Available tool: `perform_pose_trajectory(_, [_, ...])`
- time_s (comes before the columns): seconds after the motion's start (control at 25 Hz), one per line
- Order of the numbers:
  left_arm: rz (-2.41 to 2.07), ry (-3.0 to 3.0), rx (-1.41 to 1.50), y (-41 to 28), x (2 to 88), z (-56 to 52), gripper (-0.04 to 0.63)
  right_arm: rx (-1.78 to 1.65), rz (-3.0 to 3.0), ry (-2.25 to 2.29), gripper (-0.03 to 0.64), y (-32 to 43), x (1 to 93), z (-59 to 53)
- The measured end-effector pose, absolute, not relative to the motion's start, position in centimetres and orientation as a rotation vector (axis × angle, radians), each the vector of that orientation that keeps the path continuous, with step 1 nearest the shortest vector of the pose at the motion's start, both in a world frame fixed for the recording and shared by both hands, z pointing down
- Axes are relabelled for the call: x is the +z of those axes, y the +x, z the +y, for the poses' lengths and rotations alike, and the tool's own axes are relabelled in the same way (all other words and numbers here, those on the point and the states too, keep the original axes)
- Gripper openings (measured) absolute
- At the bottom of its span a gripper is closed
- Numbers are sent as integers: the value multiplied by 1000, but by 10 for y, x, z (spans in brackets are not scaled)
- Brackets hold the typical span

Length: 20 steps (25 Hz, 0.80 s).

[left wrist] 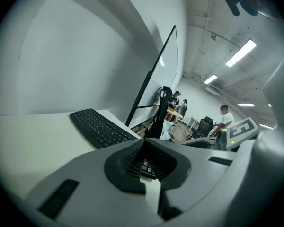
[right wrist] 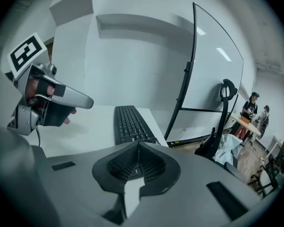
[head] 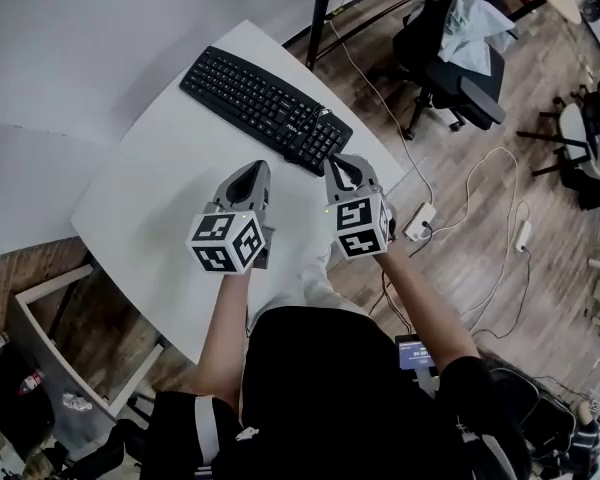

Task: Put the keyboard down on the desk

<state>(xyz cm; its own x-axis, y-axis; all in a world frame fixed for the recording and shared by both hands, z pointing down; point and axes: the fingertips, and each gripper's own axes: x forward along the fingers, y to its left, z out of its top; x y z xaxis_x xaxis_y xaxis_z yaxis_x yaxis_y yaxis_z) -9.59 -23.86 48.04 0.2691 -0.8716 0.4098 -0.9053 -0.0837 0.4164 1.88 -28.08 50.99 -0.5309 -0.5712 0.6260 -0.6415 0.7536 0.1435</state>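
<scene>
The black keyboard (head: 265, 108) lies flat on the white desk (head: 160, 198), near its far right edge. Both grippers hover just short of the keyboard's near side, apart from it. My left gripper (head: 252, 173) points at the keyboard's middle with its jaws shut and nothing between them. My right gripper (head: 342, 166) is close to the keyboard's right end, also shut and empty. In the left gripper view the keyboard (left wrist: 102, 126) stretches ahead beyond the closed jaws of the left gripper (left wrist: 144, 143). The right gripper view shows the keyboard (right wrist: 130, 123) past the right gripper (right wrist: 138, 145).
The desk's right edge runs just beside the right gripper. On the wooden floor to the right are a power strip (head: 420, 221), loose cables and an office chair (head: 450, 58). A whiteboard stand (right wrist: 189, 79) rises behind the desk. People stand far back (left wrist: 222, 122).
</scene>
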Motion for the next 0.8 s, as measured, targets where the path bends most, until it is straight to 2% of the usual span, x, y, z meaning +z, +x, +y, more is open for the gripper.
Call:
perform_pose_trajectory(0.16, [-1655,1998,99,-88,448,-227,14,215,-2361,938,40,23,478,-274])
perform_pose_trajectory(0.8, [-1834,2176,22,-61,327,-206,14,51,-2648,994,40,25,337,-250])
